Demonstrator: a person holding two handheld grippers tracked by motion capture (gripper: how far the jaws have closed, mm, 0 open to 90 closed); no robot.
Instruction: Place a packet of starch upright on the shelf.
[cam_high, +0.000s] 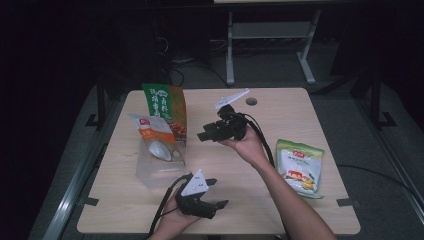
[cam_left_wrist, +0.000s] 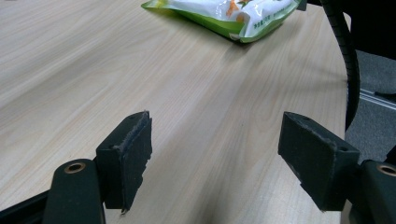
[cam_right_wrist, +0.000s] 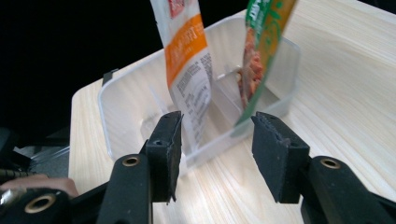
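A clear plastic box (cam_high: 148, 175) stands at the table's left. Two pouches stand upright in it: an orange-and-white one (cam_high: 156, 134) in front and a green one (cam_high: 166, 106) behind. My right gripper (cam_high: 205, 132) hovers mid-table, pointing left at the box, with its jaws open and nothing between them. In the right gripper view the jaws (cam_right_wrist: 217, 135) frame the box wall (cam_right_wrist: 121, 107), the orange-and-white pouch (cam_right_wrist: 187, 65) and the green pouch (cam_right_wrist: 261, 42), all a short way off. My left gripper (cam_high: 218, 192) rests near the front edge, open and holding nothing (cam_left_wrist: 217, 140).
A green-and-white snack bag (cam_high: 300, 167) lies flat at the table's right, and appears ahead in the left gripper view (cam_left_wrist: 224, 14). A black cable (cam_left_wrist: 348, 56) hangs near the table's edge. A round cable hole (cam_high: 251, 101) sits at the far edge. Bare wood lies between the grippers.
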